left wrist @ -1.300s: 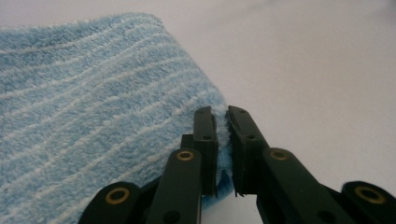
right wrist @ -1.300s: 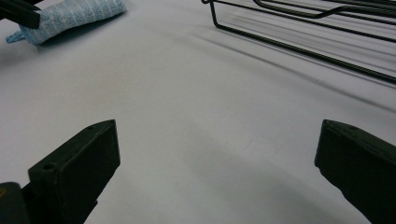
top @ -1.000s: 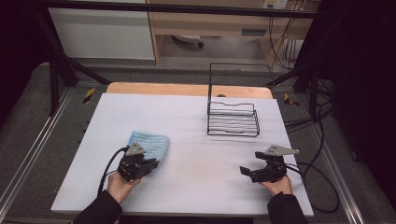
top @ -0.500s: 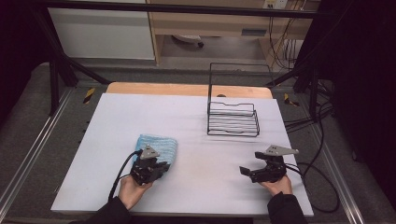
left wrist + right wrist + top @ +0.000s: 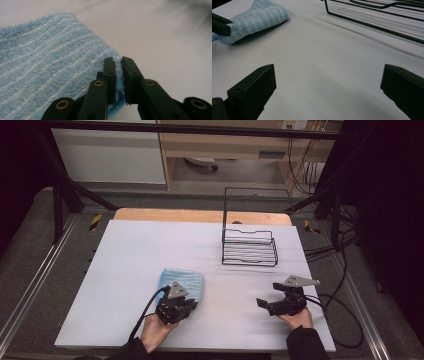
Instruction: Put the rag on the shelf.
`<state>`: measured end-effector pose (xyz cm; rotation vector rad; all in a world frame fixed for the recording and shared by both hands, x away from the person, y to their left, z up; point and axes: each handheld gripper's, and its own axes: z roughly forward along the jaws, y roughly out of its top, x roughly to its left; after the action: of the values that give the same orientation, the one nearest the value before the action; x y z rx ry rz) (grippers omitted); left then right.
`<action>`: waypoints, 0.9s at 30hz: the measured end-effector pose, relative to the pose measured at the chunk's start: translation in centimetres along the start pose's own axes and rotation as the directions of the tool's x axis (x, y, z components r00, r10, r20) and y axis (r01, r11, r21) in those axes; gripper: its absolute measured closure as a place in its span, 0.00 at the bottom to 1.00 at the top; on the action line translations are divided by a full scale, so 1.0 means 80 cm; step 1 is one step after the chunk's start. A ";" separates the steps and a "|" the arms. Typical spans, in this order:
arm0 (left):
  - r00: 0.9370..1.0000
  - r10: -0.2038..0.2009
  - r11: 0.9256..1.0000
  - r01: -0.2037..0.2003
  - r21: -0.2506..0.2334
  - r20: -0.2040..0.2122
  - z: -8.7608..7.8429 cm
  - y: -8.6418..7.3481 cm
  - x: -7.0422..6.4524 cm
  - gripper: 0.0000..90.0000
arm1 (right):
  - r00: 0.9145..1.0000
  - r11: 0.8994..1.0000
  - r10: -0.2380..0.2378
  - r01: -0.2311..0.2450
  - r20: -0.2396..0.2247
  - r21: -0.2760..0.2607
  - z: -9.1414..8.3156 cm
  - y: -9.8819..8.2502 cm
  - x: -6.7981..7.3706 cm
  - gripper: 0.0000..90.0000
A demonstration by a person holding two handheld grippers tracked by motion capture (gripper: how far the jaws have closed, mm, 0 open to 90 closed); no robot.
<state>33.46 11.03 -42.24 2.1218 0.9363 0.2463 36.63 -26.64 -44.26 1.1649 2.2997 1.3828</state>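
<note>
Left gripper (image 5: 119,62) was seen clamped on the near corner of the blue towel (image 5: 47,67) (folded, flat on the white surface (image 5: 130,250)). Right gripper (image 5: 328,82) was held wide, nothing between; wire rack (image 5: 249,247) ahead.

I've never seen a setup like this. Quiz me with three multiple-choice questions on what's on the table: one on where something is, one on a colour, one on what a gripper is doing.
1. Where does the wire rack stand?
A. on the far right part of the table
B. at the near left corner
C. on top of the towel

2. What colour is the towel?
A. red
B. light blue with pale stripes
C. black

3. How is the left gripper?
A. wide open over bare table
B. holding the rack
C. shut on the towel's edge

Answers: 1 A, the high view shows it far and right. 2 B, its blue pile shows clearly. 3 C, the left gripper view shows cloth pinched between its jaws.
</note>
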 end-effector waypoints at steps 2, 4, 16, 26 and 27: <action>1.000 0.006 1.000 -0.006 0.003 0.004 0.003 0.001 -0.003 0.90 | 1.000 1.000 0.000 0.000 -0.001 0.002 0.000 0.000 0.000 0.01; 1.000 0.004 1.000 -0.004 0.004 0.019 0.008 0.002 -0.007 0.89 | 1.000 1.000 0.001 -0.001 -0.001 0.002 0.000 0.000 0.000 0.01; 0.999 -0.003 1.000 0.004 -0.021 0.042 -0.011 0.007 0.010 0.62 | 1.000 1.000 0.001 -0.001 -0.003 0.004 0.000 0.000 0.000 0.01; 0.994 -0.057 0.998 0.059 0.022 -0.097 -0.055 -0.015 0.077 0.51 | 1.000 1.000 0.008 -0.008 -0.011 0.002 0.005 0.005 0.013 0.02; 0.992 -0.062 0.998 0.065 0.027 -0.107 -0.058 -0.020 0.083 0.51 | 1.000 1.000 0.009 -0.009 -0.013 0.004 0.006 0.006 0.015 0.02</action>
<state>35.25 19.01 -41.13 2.1198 1.0734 0.3168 36.31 -25.35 -43.88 1.1724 2.3098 1.3941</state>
